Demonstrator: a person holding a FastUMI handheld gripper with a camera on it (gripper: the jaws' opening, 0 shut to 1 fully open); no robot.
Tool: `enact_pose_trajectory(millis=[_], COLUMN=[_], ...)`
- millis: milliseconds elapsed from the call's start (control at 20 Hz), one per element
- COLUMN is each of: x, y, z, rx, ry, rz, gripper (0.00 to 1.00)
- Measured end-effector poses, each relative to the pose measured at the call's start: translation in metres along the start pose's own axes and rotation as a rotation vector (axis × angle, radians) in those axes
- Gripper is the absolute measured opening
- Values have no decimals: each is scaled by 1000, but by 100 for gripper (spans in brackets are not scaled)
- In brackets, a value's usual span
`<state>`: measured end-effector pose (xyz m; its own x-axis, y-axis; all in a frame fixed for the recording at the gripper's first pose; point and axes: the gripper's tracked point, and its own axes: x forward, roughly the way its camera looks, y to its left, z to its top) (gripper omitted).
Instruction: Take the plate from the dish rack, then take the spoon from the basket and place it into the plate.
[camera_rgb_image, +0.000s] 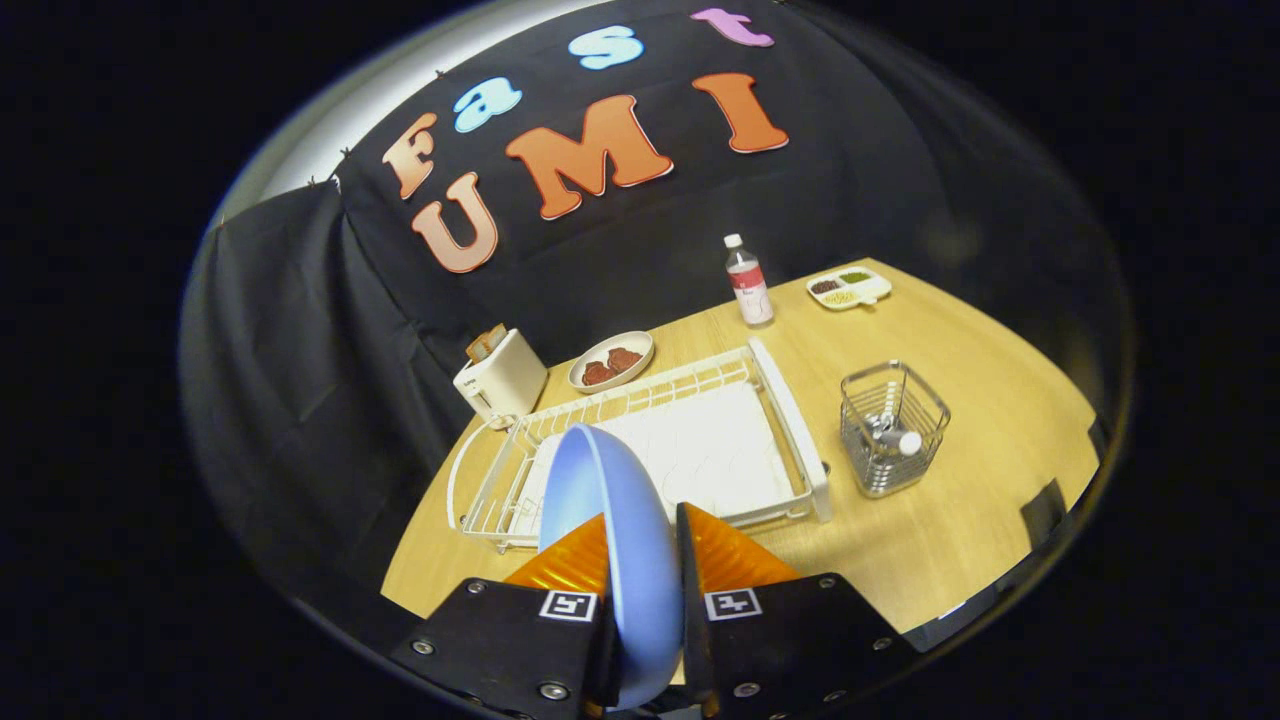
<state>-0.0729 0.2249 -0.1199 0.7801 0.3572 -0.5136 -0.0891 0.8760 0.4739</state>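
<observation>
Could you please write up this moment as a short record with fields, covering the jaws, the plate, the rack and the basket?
gripper: jaws shut on the blue plate, one orange finger on each face
blue plate: held on edge, upright, lifted in front of the dish rack
dish rack: white, on the wooden table, beyond the fingers
wire basket: beside the rack, holds a utensil with a white handle, likely the spoon
task stage: plate taken, spoon not yet picked

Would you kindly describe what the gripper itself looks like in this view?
The gripper has two translucent orange, ribbed, wedge-shaped fingers. Each sits on a black angular base plate fastened with silver screws, and each base carries a small white square tag with a black pattern near its inner edge. No cables are visible.
</observation>
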Motion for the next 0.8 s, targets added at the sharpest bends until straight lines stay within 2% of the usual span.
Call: enact_pose_trajectory(millis=[200, 450, 700, 800], x=[8, 34, 54, 59], y=[-11, -19, -17, -16], z=[-44, -84, -122, -124], rx=[145, 285, 341, 349], ry=[19, 59, 135, 142], rz=[62, 96, 112, 114], gripper=[25, 25, 25, 26])
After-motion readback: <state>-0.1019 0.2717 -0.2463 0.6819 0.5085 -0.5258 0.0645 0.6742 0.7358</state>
